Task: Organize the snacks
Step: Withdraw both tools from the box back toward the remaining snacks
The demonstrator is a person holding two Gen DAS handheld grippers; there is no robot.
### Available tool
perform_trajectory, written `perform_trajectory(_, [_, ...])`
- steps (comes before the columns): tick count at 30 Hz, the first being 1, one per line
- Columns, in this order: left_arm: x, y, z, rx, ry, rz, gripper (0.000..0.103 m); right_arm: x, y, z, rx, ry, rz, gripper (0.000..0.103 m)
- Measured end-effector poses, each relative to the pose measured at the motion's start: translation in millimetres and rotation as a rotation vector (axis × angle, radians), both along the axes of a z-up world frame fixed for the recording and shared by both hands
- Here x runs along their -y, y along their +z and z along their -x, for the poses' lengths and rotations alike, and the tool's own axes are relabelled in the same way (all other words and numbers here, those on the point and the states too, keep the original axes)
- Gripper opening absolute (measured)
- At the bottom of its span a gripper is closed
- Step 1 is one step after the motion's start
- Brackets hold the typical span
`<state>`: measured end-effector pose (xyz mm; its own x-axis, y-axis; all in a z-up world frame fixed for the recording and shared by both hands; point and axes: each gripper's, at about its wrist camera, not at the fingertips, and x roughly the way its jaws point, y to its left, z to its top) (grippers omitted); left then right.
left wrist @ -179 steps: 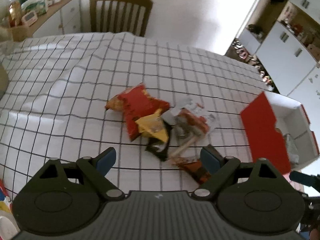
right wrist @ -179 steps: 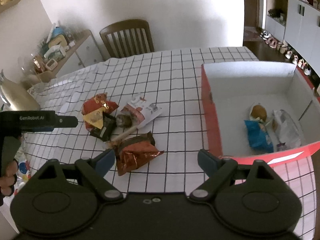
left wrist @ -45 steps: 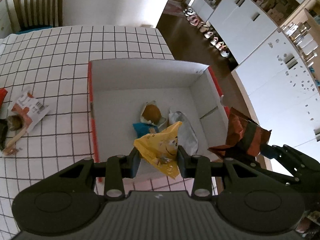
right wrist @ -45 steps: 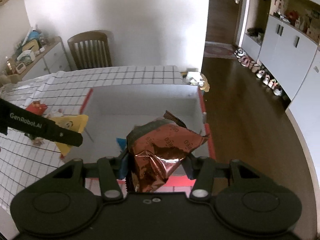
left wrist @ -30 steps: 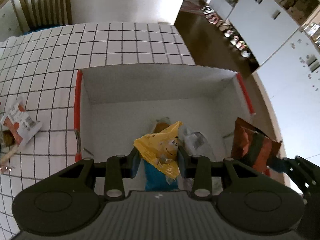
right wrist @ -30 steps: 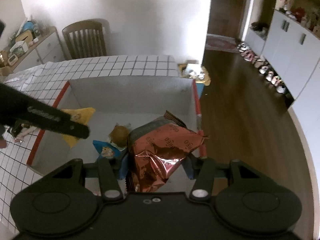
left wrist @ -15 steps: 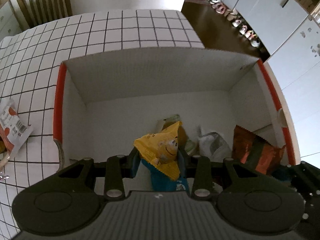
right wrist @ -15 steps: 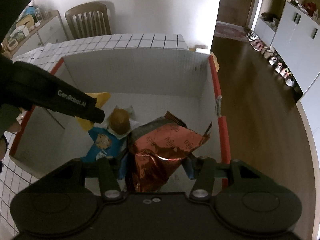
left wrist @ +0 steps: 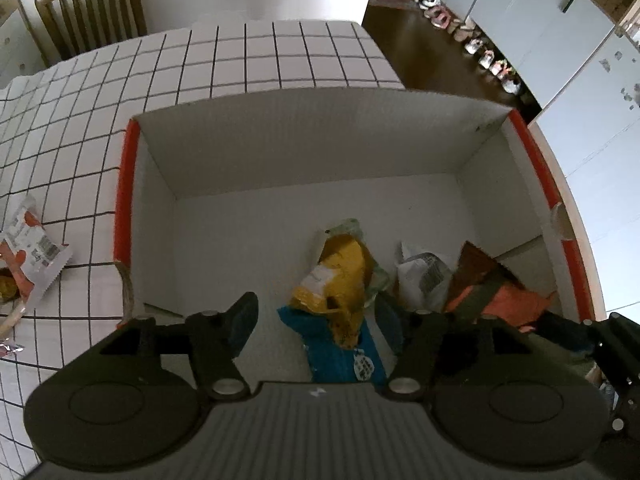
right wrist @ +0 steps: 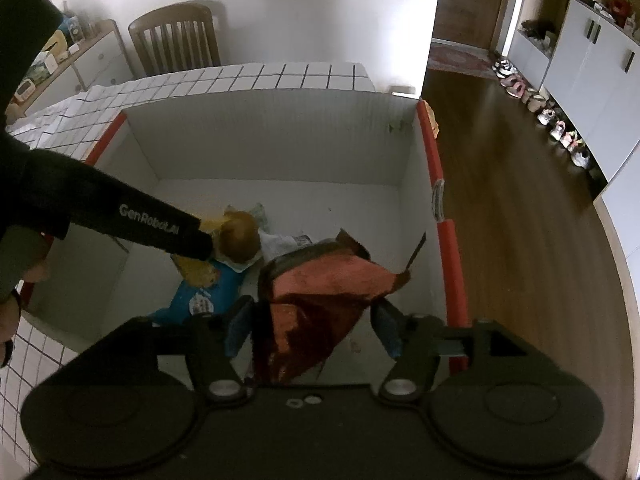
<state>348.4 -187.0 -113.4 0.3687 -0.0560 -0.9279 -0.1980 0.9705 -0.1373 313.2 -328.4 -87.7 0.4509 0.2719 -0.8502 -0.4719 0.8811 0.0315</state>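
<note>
Both claws hang over the white box [left wrist: 320, 152] with red edges. The left claw [left wrist: 316, 316] is opening, and the yellow snack bag [left wrist: 340, 276] lies loose in the box. The right claw [right wrist: 312, 322] is opening around the shiny red-brown bag [right wrist: 320, 300], whose pads stand off it.

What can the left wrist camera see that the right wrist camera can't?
Only the left wrist view shows the white and red packet lying on the checked cloth outside the box. Only the right wrist view shows the cluttered sideboard and a hand. Both show the box, yellow packet, blue packet, copper bag and chair.
</note>
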Motion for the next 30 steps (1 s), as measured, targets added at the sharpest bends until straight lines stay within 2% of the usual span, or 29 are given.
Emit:
perform_trajectory(3, [-1.6, 6.5, 5.5, 0.01, -0.005, 0.009, 0.064, 1.4, 4.1, 4.0, 0.009, 0.004, -0.006, 0.07])
perform_trajectory(18, [-18.8, 45.6, 51.6, 0.082, -0.031, 0.022, 0.064, -2.5, 36.4, 27.8, 0.072, 0.037, -0.019, 0.087])
perform_trajectory(30, [-45.4, 76.6, 98.9, 0.142, -0.058, 0.066, 0.064, -12.3, 67.0, 59.5, 0.109, 0.064, -0.052, 0.088])
